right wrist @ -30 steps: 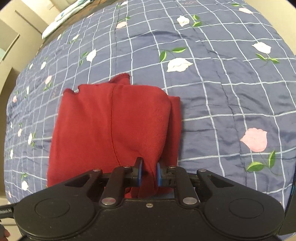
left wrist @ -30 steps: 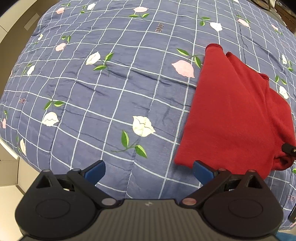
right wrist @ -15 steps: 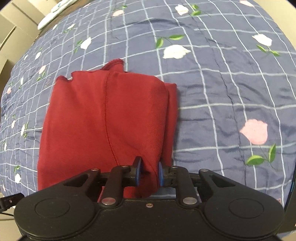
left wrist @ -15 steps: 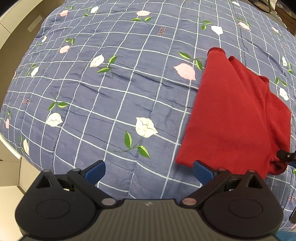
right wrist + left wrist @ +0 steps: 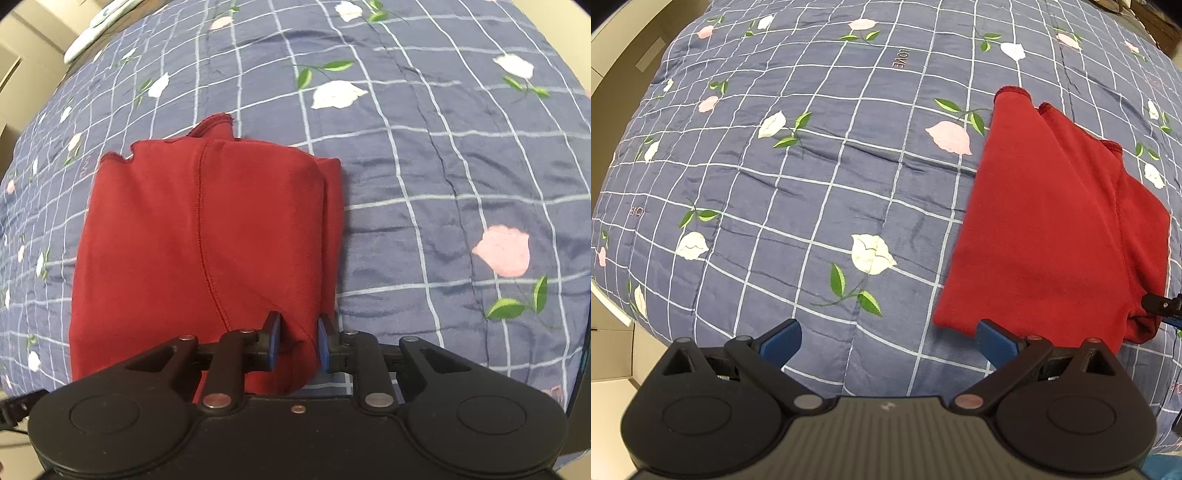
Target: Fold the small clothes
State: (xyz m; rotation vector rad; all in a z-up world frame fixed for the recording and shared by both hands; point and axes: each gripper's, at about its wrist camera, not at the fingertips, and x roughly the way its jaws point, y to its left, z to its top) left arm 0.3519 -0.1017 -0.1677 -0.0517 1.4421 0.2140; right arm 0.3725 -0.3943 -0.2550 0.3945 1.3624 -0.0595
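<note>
Parted slightly since earlier: right gripper (image 5: 295, 341) fingers, red garment (image 5: 207, 240) fold loosely between them. Garment lay folded on bed quilt (image 5: 812, 177). Left gripper (image 5: 886, 338) wide open, empty, near-left of garment.

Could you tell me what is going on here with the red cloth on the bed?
A person is folding a small red garment on a blue floral quilt, using a handheld gripper in each hand. The right gripper is shut on the garment's near edge, where the cloth is bunched between its blue pads. The left gripper is open and holds nothing, with the garment's near corner beside its right finger. The garment is already folded over.
</note>
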